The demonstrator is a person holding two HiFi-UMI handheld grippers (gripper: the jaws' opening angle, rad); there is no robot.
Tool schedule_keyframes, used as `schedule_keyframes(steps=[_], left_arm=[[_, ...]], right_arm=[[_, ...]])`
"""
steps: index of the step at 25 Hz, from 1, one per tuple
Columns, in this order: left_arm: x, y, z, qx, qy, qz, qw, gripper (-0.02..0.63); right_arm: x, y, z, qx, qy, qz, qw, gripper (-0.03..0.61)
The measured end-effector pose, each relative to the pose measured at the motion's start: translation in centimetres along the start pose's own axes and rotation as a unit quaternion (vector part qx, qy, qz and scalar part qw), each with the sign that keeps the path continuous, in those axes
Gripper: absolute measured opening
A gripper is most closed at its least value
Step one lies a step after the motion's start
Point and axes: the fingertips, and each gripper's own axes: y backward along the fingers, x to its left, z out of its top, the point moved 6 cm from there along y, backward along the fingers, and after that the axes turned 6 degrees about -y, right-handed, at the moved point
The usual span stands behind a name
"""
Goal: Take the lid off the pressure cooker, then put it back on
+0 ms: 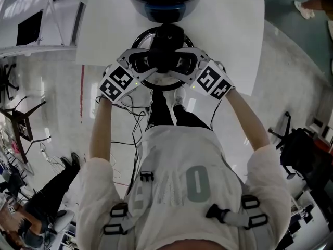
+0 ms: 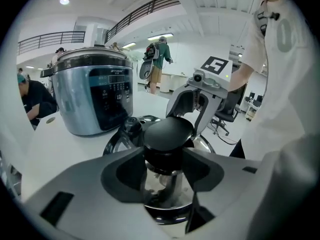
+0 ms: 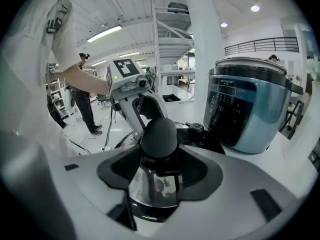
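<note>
Nearest: a person's pale short-sleeved top [image 1: 187,189] with grey buckled straps, both forearms reaching forward.

Next: left gripper [image 1: 150,62] and right gripper [image 1: 182,62], white plastic with square-marker cubes, set face to face. Each pair of jaws is closed at middling width on the same black domed handle [image 3: 159,134], one from either side. This likely shares the weight and keeps it level.

Beneath them: round steel lid [image 3: 207,140] with small black steam valve [image 3: 195,129], off its pot, at the near part of the white table [image 1: 229,35]. Whether it rests there or hangs just above cannot be told.

Farthest: blue-and-silver pressure cooker [image 3: 252,109] with black control panel, apparently open-topped, just beyond the lid, so the return looks short.
</note>
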Motion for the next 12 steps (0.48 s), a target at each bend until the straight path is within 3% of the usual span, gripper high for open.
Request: schedule_keyframes(steps=[12], left_arm=[[-0.06,-0.06,-0.18,0.012,0.002,0.015,0.9998,0.227]], right_arm=[[-0.11,-0.10,-0.10,0.005,0.001,0.002,1.000,0.244]])
